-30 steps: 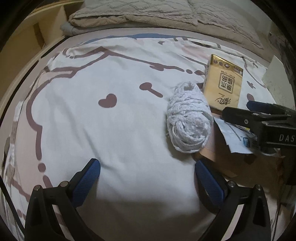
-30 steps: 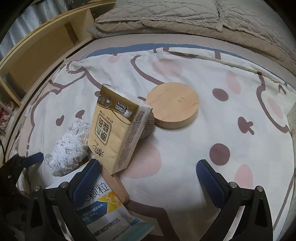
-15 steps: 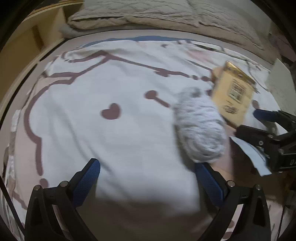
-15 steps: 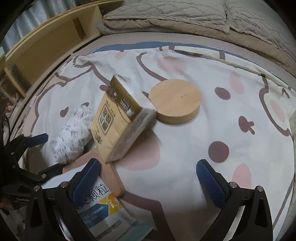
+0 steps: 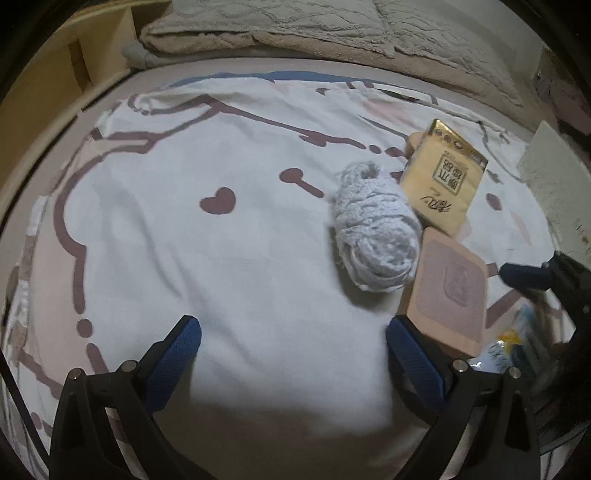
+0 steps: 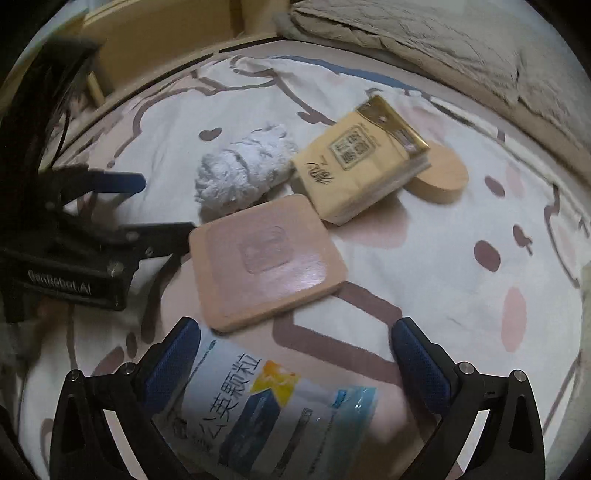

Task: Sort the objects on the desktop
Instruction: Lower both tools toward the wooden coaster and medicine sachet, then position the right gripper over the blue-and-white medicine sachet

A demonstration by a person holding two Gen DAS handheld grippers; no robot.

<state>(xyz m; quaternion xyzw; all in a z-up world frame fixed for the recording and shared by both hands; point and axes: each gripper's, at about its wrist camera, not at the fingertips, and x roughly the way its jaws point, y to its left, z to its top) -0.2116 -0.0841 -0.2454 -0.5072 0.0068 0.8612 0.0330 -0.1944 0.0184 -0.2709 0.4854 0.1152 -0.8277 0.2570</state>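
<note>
White bedsheet (image 5: 258, 240) with brown cartoon lines covers the bed, pillows (image 5: 332, 33) behind; both grippers' fingers (image 5: 177, 350) (image 6: 413, 350) are wide apart, holding nothing.

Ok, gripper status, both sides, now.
Left gripper: open, holding nothing.
Right gripper: open, jaws either side of the medicine packet, not closed on it.

the left gripper (image 5: 293, 343) hangs low with its jaws spread wide, blue fingers (image 5: 173, 354) pointing forward and gripping nothing. the right gripper (image 6: 295, 349) sits just to its right, jaws equally wide apart, blue pads (image 6: 415, 354) bare, tips angled down.
</note>
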